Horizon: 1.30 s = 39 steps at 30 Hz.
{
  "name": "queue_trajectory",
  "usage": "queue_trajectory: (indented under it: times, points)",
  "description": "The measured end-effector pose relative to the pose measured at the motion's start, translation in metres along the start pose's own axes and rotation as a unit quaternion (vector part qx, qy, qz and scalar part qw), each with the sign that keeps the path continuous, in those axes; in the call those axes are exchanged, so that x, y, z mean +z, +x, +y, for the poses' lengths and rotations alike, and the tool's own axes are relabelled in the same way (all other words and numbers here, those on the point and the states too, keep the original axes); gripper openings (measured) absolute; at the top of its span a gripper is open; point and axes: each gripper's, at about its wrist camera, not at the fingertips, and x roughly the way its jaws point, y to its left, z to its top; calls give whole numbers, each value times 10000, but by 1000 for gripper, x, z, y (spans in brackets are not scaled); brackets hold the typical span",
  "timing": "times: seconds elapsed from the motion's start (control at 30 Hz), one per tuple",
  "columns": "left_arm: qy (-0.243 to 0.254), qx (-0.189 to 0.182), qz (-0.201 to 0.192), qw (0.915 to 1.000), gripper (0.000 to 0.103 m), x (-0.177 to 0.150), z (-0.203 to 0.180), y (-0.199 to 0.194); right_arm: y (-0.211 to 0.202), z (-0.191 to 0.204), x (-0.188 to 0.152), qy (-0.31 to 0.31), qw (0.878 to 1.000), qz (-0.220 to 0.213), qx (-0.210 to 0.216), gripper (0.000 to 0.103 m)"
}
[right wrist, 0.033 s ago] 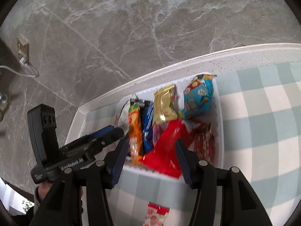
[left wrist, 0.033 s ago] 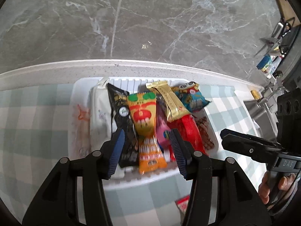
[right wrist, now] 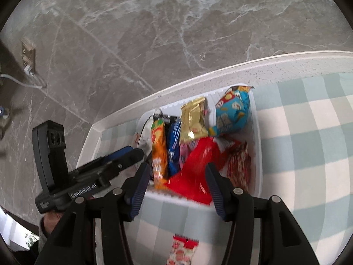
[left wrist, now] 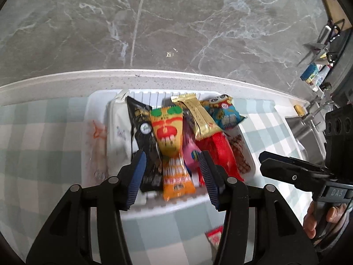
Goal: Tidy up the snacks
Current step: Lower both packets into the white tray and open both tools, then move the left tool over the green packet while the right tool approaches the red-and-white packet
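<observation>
The left gripper (left wrist: 172, 172) hangs with jaws apart over the near edge of the white bin (left wrist: 94, 101), empty, and the right gripper (right wrist: 176, 187) does the same, grasping nothing. The snacks (left wrist: 169, 132) lie packed in the bin on the checked cloth (left wrist: 33, 143). One red-and-white packet (right wrist: 182, 251) lies on the cloth just near of the bin.

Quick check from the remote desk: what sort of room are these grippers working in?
Most likely a home kitchen. A steel sink with a faucet is set in the white speckled countertop, a checked cloth covers it, and grey marble-look tiles line the wall behind.
</observation>
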Motion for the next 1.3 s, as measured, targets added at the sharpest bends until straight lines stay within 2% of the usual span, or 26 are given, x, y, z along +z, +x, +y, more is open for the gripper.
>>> queue_trajectory:
  times: [0.17,0.33,0.57,0.7,0.97,1.1,1.3]
  points:
    - [181,39,1,9998,50,-32,-9,-28,-12,10,-28,-333,9993,89,-170,58]
    - [382,61,242,9990,51,-80,-23,-43,-7,17,-64,-646,9964,351,-419,59]
    - [269,-8,620,9977,51,-153,-27,-59,16,22,-111,-972,9892,872,-668,59]
    - [210,39,677,9975,51,-179,-27,-69,28,30,-127,-1156,9848,1049,-757,59]
    - [190,103,654,9976,51,-196,-31,-87,37,43,-137,-1566,9750,1071,-1159,58]
    - [282,115,686,9972,54,-207,-37,-94,34,43,-142,-1859,9674,1030,-1377,43]
    - [460,38,861,9952,55,-226,-52,-96,24,37,-148,-1951,9662,1021,-1339,42]
